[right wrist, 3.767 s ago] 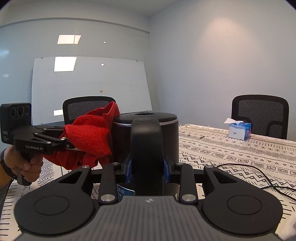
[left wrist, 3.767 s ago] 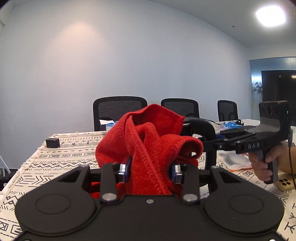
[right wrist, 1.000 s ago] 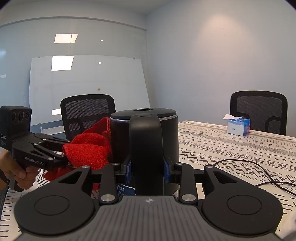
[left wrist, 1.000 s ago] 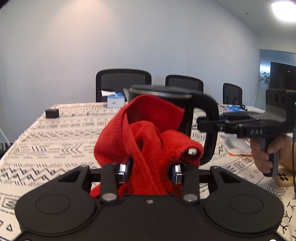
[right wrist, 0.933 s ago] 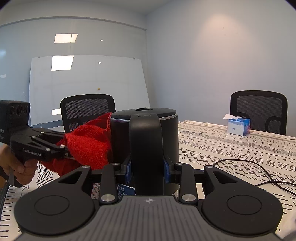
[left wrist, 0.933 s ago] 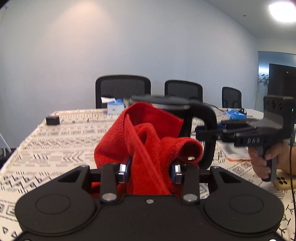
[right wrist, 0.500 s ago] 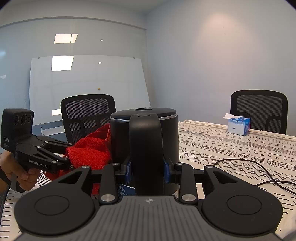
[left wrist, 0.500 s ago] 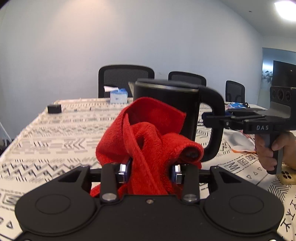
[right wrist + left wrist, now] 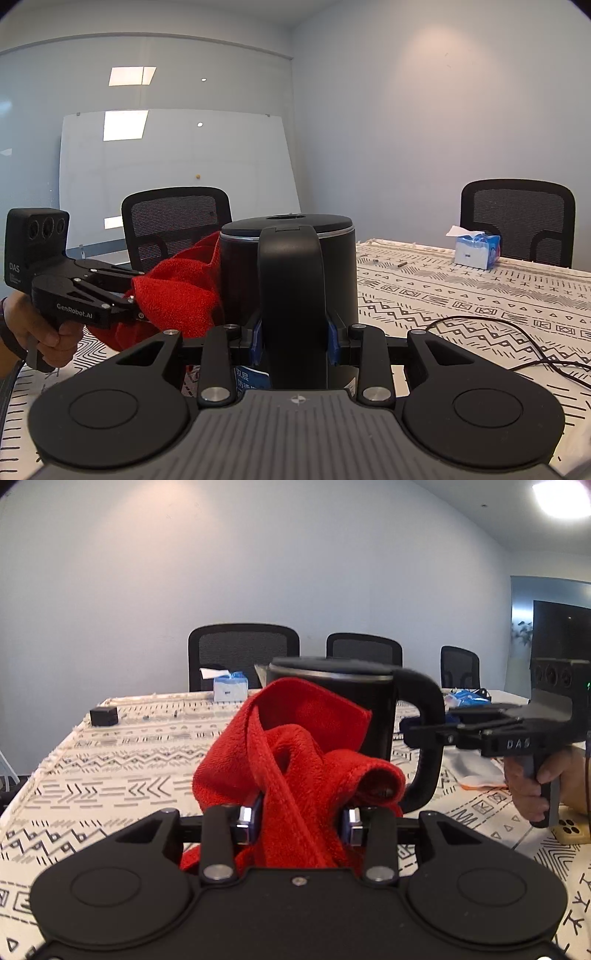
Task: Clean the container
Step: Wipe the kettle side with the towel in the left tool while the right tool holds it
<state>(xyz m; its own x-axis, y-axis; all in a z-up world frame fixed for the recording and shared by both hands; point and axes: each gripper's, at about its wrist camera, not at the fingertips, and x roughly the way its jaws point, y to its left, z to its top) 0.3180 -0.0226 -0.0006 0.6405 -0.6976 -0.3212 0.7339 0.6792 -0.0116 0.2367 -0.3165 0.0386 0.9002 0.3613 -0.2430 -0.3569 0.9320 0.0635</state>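
A black kettle-like container [image 9: 347,709] with a lid and a thick loop handle [image 9: 428,738] stands upright above the patterned tablecloth. My right gripper [image 9: 293,343] is shut on that handle [image 9: 291,295], with the container body [image 9: 236,273] straight ahead. My left gripper [image 9: 301,818] is shut on a bunched red cloth [image 9: 295,753], which presses against the container's side. From the right wrist, the red cloth [image 9: 177,291] lies on the container's left wall, with the left gripper [image 9: 133,314] behind it. The right gripper [image 9: 424,731] reaches the handle from the right.
A tissue box [image 9: 231,688] and a small black box [image 9: 104,716] sit near the table's far edge. Black office chairs [image 9: 243,653] line the far side. A black cable [image 9: 517,347] runs over the cloth at right. A phone [image 9: 570,830] lies beside a hand.
The red cloth has rubbed up and down the container's side over the last second and now sits slightly higher than half a second ago. The right gripper has held the handle still.
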